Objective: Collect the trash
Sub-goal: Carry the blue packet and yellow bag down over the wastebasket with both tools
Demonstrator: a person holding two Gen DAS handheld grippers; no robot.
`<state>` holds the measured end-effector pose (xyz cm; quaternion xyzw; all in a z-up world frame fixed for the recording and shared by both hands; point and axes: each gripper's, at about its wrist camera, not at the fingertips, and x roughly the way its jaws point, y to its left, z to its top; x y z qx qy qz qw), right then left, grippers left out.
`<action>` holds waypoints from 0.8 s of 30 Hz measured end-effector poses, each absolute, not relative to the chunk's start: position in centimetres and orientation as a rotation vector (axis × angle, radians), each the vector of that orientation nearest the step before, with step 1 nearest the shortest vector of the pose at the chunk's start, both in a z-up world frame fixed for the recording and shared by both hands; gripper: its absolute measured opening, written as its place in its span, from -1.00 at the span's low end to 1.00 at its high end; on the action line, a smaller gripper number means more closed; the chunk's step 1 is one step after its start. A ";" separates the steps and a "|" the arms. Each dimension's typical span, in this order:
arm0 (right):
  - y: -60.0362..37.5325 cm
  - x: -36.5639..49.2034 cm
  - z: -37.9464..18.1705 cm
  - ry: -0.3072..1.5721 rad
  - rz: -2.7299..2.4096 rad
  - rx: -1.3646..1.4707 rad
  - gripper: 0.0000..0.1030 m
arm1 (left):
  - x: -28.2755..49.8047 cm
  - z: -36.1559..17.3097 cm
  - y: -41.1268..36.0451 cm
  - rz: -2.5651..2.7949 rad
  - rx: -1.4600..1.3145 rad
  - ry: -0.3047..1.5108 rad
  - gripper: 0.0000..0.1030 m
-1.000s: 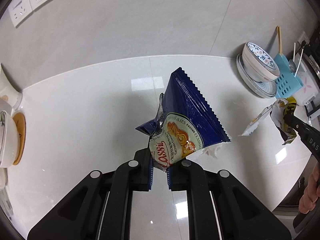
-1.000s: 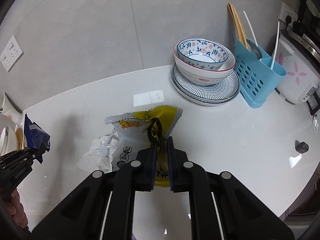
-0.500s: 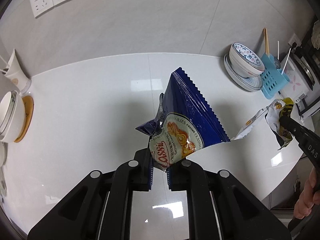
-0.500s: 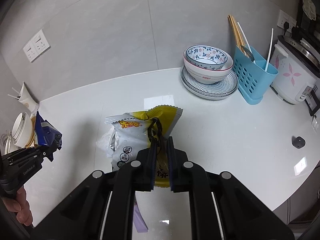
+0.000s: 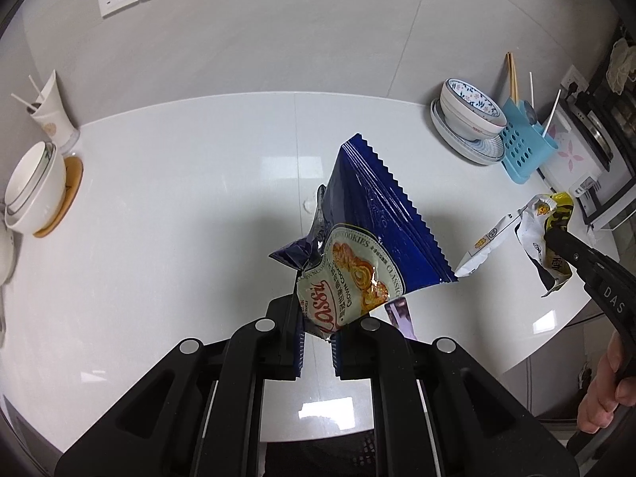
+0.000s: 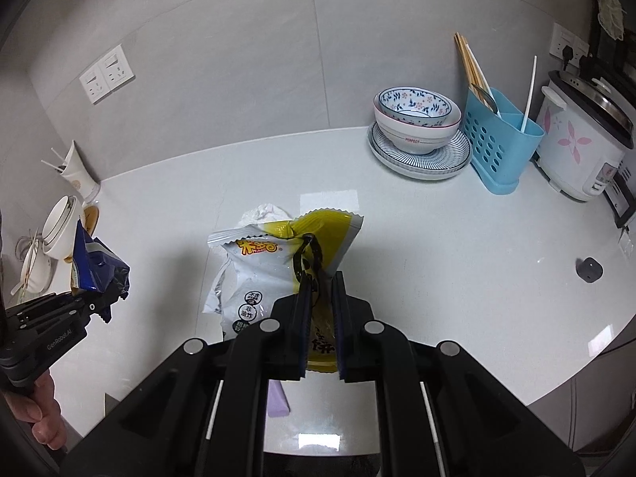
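Trash first, from the left wrist: a blue cookie wrapper (image 5: 373, 234) is pinched in the left gripper (image 5: 317, 348), jaws nearly closed on its lower edge, held above the white counter (image 5: 179, 198). Open counter lies all around; white bowls (image 5: 33, 187) sit at the left edge, stacked dishes (image 5: 469, 125) far right.

From the right wrist, the right gripper (image 6: 321, 320) is clamped on a yellow-and-white snack bag (image 6: 278, 262), lifted over a crumpled tissue (image 6: 262, 212). The counter's front edge curves just right of it.
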<state>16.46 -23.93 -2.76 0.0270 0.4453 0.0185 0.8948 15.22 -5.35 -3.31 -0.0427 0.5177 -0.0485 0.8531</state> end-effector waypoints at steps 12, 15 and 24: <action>-23.8 11.7 -2.6 0.916 0.102 0.032 -0.83 | 10.7 -2.9 -5.8 -0.091 -0.112 1.080 -0.82; -24.0 10.7 -2.8 0.918 0.110 0.030 -0.83 | 9.7 -2.9 -6.1 -0.089 -0.113 1.081 -0.82; -24.5 7.6 -4.4 0.941 0.145 0.021 -0.83 | 6.7 -3.3 -6.2 -0.078 -0.119 1.084 -0.82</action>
